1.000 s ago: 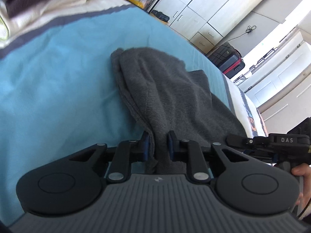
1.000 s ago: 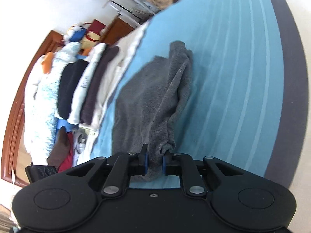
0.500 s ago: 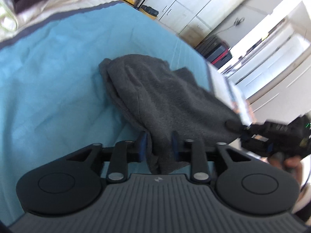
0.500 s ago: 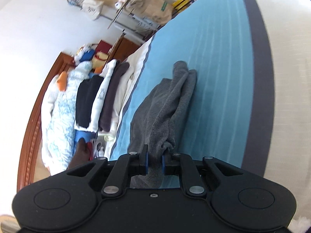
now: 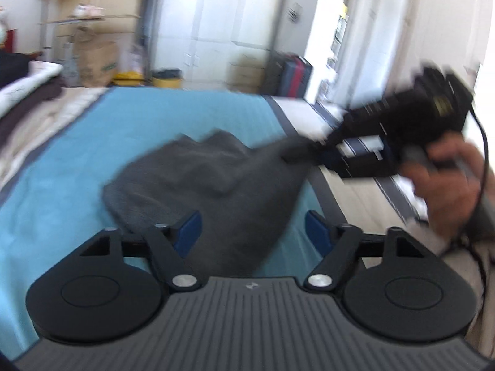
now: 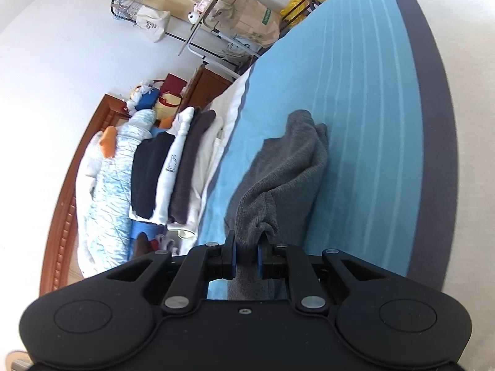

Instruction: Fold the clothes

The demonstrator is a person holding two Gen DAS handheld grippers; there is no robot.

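Observation:
A dark grey garment (image 5: 210, 182) lies bunched on the blue bedspread (image 5: 62, 204). My left gripper (image 5: 252, 232) hangs just above its near end, jaws wide apart and opening, with the cloth below them and the blue pads clear of it. In the right wrist view the same grey garment (image 6: 284, 173) runs away from my right gripper (image 6: 246, 255), which is shut on a pinched fold of it. In the blurred left wrist view the right gripper (image 5: 312, 151) lifts the garment's right corner, a hand (image 5: 445, 179) behind it.
A stack of folded clothes (image 6: 173, 164) and a pale quilt (image 6: 105, 191) lie along the bed's headboard side. Cardboard boxes (image 5: 96, 58), a yellow bin (image 5: 165, 80), a suitcase (image 5: 294, 74) and white wardrobes (image 5: 216, 24) stand beyond the bed's foot.
My left gripper has let go of the grey garment, spread its jaws wide and rolled, so the room now looks level. The right gripper keeps its hold on its corner.

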